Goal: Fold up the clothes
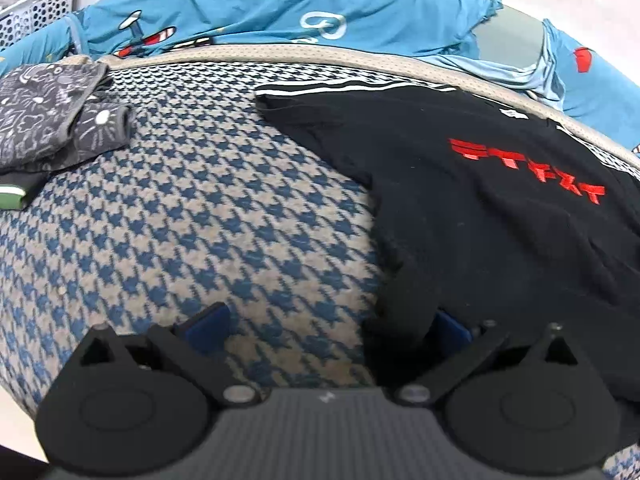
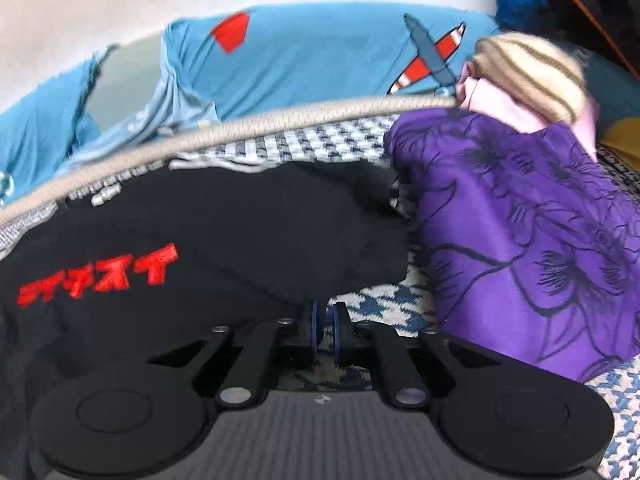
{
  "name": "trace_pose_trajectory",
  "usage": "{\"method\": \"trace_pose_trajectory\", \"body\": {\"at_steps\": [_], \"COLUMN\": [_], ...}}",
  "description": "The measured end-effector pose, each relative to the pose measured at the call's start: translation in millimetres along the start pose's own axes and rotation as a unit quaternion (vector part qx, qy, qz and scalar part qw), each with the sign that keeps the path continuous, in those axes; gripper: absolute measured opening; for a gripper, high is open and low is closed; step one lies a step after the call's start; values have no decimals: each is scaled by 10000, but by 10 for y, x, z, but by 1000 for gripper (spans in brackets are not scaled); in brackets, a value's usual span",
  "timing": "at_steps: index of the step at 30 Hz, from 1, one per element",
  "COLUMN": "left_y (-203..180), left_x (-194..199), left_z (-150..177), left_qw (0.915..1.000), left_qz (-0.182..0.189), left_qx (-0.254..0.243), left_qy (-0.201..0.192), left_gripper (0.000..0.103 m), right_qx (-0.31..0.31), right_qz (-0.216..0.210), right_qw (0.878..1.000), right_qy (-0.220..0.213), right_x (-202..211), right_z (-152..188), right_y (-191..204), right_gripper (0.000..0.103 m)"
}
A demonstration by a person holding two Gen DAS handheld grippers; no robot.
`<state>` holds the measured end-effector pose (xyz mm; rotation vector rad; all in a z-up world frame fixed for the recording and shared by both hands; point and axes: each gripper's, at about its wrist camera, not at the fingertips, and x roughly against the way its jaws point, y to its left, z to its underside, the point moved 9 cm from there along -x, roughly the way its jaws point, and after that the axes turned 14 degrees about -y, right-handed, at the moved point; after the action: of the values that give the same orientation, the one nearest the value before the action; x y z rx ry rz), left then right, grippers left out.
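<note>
Two grippers working over a black T-shirt (image 1: 500, 216) lying spread on the houndstooth cushion (image 1: 200, 220), red lettering (image 1: 528, 168) facing up. Left gripper (image 1: 328, 324) hanging with jaws spread wide, one blue pad (image 1: 208, 324) over bare cushion, the other at the shirt's near edge. Right gripper (image 2: 325, 330) showing fingers nearly pressed together at the shirt's hem; whether pinching fabric, cannot tell. Lying just beside: purple flowered garment (image 2: 520, 240). Sitting well apart: folded grey patterned clothes (image 1: 52, 116).
</note>
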<state>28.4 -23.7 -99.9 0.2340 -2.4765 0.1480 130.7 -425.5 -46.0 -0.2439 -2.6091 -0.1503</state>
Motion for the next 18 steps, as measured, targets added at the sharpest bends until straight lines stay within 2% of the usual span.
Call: {"method": "trace_pose_trajectory", "body": {"at_steps": [3, 8, 14, 18], "left_y": [74, 156, 198, 225], "left_x": [29, 77, 144, 175], "left_z": [-5, -13, -64, -110], "left_qw": [10000, 9998, 9995, 9991], "left_qz": [-64, -142, -129, -190], "left_qx": [53, 114, 136, 105], "left_qy": [-30, -77, -240, -351], "left_gripper": [103, 103, 103, 103], "right_qx": [-57, -187, -70, 172], "right_qz": [-178, -845, -2005, -2597], "right_qw": [9996, 9952, 9775, 9639], "right_qy": [-222, -454, -651, -553], "right_x": [179, 550, 1070, 1305], "right_z": [-86, -119, -62, 107], "right_y": [70, 364, 865, 1211], "right_gripper": [8, 9, 9, 10]}}
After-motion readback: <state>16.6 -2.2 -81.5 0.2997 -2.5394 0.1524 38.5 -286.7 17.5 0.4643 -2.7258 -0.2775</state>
